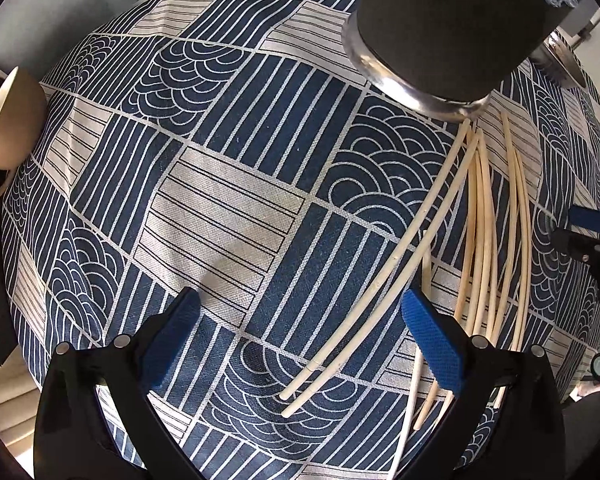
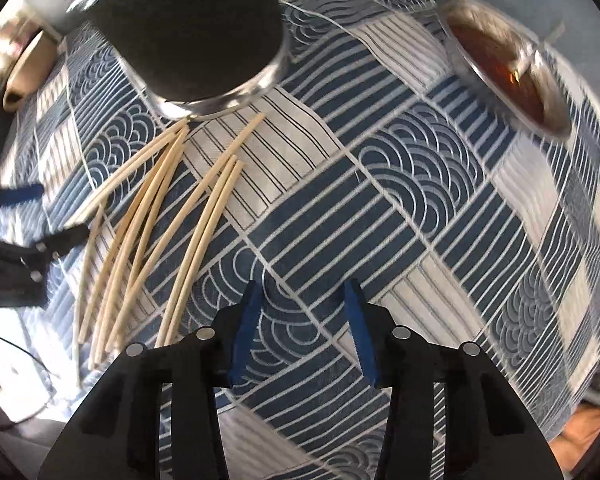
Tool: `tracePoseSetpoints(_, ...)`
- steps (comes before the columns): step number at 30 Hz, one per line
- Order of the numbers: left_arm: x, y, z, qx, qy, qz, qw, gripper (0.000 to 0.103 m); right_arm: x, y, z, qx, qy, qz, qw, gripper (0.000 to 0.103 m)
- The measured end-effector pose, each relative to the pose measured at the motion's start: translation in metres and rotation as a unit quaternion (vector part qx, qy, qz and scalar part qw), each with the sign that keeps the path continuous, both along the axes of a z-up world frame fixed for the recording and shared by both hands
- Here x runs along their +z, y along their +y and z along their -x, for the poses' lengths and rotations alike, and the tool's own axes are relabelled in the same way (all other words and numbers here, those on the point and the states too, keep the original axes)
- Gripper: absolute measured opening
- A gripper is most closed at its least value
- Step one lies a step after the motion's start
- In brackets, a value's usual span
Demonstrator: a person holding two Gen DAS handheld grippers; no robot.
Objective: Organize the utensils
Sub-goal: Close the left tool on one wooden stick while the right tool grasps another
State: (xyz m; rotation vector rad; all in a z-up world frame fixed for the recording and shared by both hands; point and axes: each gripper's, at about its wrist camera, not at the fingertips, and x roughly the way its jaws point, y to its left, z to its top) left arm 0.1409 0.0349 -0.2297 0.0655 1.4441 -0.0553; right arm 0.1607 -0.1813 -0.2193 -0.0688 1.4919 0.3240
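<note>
Jaws of the left gripper (image 1: 300, 336) stood wide with nothing pressed between the blue pads, pointing down at the desk (image 1: 220, 208) in its blue-and-white patterned cloth. Two chopsticks (image 1: 380, 280) lay crossing the gap between the left jaws, thin ends nearest the camera; the remaining loose chopsticks (image 1: 488, 240) lay fanned just beyond the right-hand finger, some passing behind it. Jaws of the right gripper (image 2: 304, 332) were narrower, partly apart and empty, over bare cloth. From that view the chopstick fan (image 2: 160, 240) lay to the left of the jaws, apart from them. Dark cylindrical holder with a metal rim (image 2: 204, 40) stood ahead of the jaws, the chopsticks' far ends close to its base. Beige cup (image 1: 8, 128) lay tipped at far left of the left jaws.
</note>
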Motion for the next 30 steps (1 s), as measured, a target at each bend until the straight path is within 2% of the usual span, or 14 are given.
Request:
tracePoseSetpoints(1,-0.003,0.004,0.0,-0.002,0.001,0.0,1.0,0.099,0.001,-0.003,-0.002,-0.022,0.013,-0.033,0.999,0.041)
tracePoseSetpoints(2,-0.003,0.005,0.002,-0.002,0.001,0.0,1.0,0.099,0.001,-0.003,-0.003,-0.029,0.016,-0.041,0.999,0.041)
tracePoseSetpoints(7,0.0,0.0,0.0,-0.008,0.002,-0.003,1.0,0.097,-0.001,0.017,-0.003,-0.016,0.0,-0.024,1.0,0.041)
tracePoseSetpoints(10,0.006,-0.004,-0.001,-0.013,-0.003,-0.004,0.9999,0.091,-0.001,0.025,-0.001,-0.009,-0.013,-0.014,1.0,0.042)
tracePoseSetpoints(12,0.014,-0.007,0.0,-0.014,-0.005,-0.004,0.9999,0.081,0.001,0.029,-0.002,-0.01,-0.012,-0.016,1.0,0.041)
tracePoseSetpoints(16,0.02,-0.008,0.001,-0.021,-0.009,-0.003,0.9997,0.071,0.0,0.041,-0.001,0.003,-0.022,0.008,1.0,0.041)
tracePoseSetpoints(19,0.026,-0.011,0.002,-0.033,-0.014,-0.001,0.9994,0.054,0.001,0.054,0.004,0.018,-0.038,0.022,0.999,0.041)
tracePoseSetpoints(20,0.028,-0.011,0.002,-0.036,-0.016,-0.001,0.9992,0.044,0.001,0.057,0.005,0.018,-0.039,0.025,0.999,0.04)
tracePoseSetpoints(21,0.03,-0.012,0.002,-0.037,-0.015,0.002,0.9992,0.038,0.001,0.056,0.006,0.016,-0.036,0.025,0.999,0.035)
tracePoseSetpoints(25,0.035,-0.009,0.005,-0.039,-0.012,0.011,0.9991,0.025,0.0,0.049,0.005,-0.002,-0.017,0.011,1.0,0.031)
tracePoseSetpoints(27,0.037,-0.006,0.008,-0.037,-0.005,0.03,0.9989,0.012,0.002,0.055,0.006,0.008,-0.021,0.027,0.999,0.031)
tracePoseSetpoints(28,0.038,-0.004,0.009,-0.035,-0.003,0.038,0.9986,0.012,0.0,0.061,0.005,0.018,-0.021,0.041,0.999,0.033)
tracePoseSetpoints(29,0.039,-0.003,0.01,-0.035,-0.003,0.042,0.9985,0.012,0.002,0.073,0.007,0.039,-0.032,0.067,0.996,0.032)
tracePoseSetpoints(30,0.039,-0.001,0.011,-0.033,-0.002,0.048,0.9983,0.011,0.004,0.078,0.008,0.047,-0.037,0.07,0.996,0.028)
